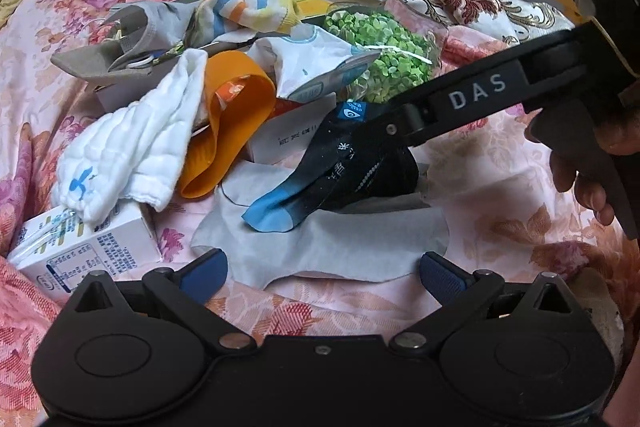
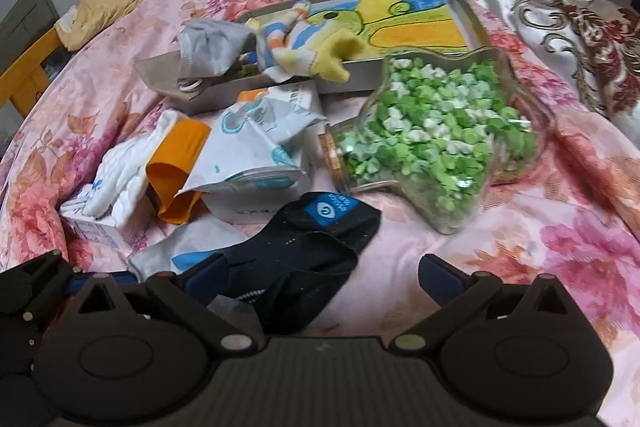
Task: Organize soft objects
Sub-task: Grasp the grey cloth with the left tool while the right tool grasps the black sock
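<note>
The right tool (image 2: 322, 273) is spread wide, its left finger touching the black sock (image 2: 304, 251) on the bed (image 2: 540, 227). The left tool (image 1: 324, 263) is also released, over a grey cloth (image 1: 320, 239). From the left wrist, "DAS" reads on the right tool's arm at 3 o'clock. The sock's blue label (image 1: 354, 111) is unreadable.

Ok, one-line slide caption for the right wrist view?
Open right gripper over a black sock on the floral bedspread, beside a star-shaped jar.
</note>
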The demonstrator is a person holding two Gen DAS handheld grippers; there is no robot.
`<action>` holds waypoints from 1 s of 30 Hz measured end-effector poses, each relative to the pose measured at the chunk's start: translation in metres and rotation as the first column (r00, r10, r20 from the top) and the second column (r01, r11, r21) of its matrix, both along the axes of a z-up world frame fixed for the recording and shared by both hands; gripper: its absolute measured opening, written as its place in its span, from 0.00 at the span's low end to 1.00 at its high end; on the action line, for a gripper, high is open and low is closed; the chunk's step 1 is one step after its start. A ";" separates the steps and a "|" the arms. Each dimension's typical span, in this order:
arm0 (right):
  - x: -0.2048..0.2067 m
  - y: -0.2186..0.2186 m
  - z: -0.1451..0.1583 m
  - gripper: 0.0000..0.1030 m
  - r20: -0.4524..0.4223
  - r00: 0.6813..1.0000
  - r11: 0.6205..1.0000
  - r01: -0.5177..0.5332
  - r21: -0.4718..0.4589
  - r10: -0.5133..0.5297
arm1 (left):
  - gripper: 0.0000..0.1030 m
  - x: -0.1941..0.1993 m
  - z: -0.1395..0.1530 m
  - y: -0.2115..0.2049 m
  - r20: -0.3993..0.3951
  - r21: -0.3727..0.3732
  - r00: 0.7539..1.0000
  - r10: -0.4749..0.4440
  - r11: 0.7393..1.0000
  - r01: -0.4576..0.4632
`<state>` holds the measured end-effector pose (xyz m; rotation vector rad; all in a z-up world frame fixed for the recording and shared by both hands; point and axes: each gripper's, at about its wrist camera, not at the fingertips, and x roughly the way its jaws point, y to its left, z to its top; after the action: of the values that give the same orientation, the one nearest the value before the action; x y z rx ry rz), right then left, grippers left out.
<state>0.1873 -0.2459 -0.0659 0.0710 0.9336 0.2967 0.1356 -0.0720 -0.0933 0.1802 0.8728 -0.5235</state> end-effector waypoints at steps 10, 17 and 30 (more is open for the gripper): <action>0.014 0.009 -0.015 1.00 -0.047 0.998 0.999 -0.047 -0.001 0.046 | 0.99 0.004 -0.008 -0.007 0.007 0.025 0.999 -0.034 0.999 0.034; 0.018 0.022 -0.023 0.97 -0.053 0.994 0.994 -0.095 -0.056 0.092 | 0.96 0.012 -0.013 -0.008 -0.004 0.006 0.999 -0.037 0.999 0.037; 0.021 0.023 -0.024 0.74 -0.050 0.997 0.990 -0.059 -0.126 0.053 | 0.79 0.016 -0.013 -0.004 -0.030 -0.045 0.999 -0.015 0.999 0.014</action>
<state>0.2083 -0.2225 -0.0901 -0.0666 0.9995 0.2879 0.1515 -0.0757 -0.1064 0.1381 0.8894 -0.5600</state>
